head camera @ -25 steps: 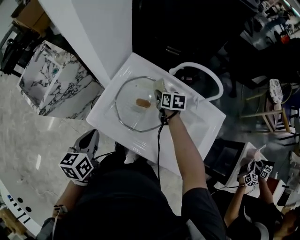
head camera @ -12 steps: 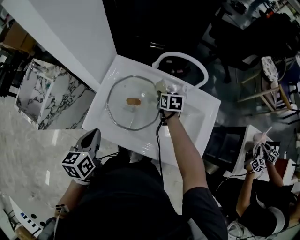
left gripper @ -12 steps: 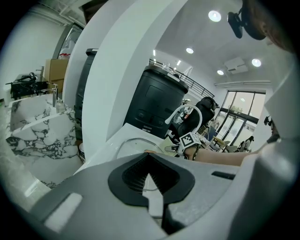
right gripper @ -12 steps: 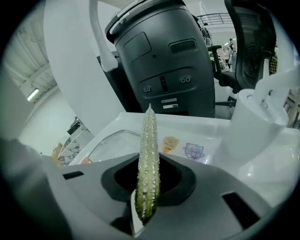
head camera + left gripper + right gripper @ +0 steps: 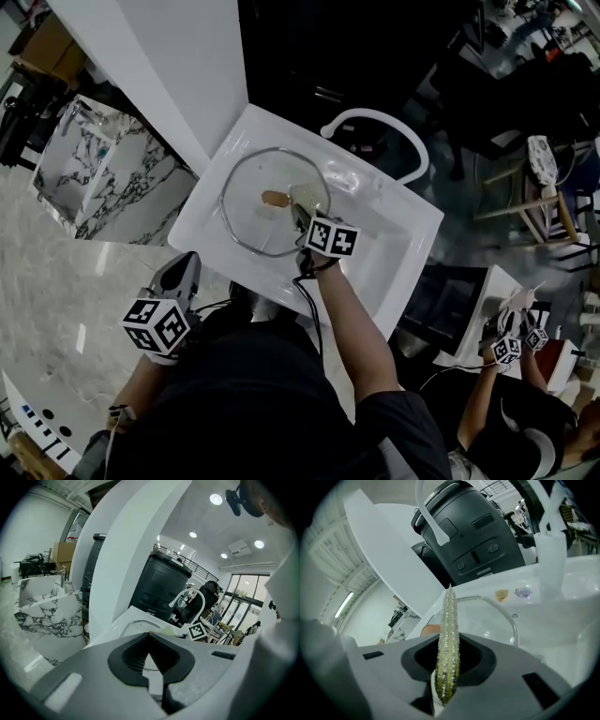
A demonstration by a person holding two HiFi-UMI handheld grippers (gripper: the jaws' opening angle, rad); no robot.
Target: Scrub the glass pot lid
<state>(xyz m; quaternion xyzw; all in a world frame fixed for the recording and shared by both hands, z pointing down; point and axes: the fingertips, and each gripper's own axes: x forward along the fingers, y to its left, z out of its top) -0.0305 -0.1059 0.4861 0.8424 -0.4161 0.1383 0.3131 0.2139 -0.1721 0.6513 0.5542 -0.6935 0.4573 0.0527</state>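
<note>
At mid-frame, our right gripper [image 5: 302, 216] clamps the scrub pad [image 5: 448, 625] at the glass lid [image 5: 246, 223]; we should press flat, circling the knob [image 5: 275, 199]. At lower left, our left gripper [image 5: 180, 274] hangs closed, empty.

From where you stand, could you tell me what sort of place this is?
Probably a demo or data-collection studio, not a home kitchen: a white sink with a faucet holds the glass pot lid, a marble-patterned block stands beside it, and a second person nearby also holds marker-cube grippers.
</note>
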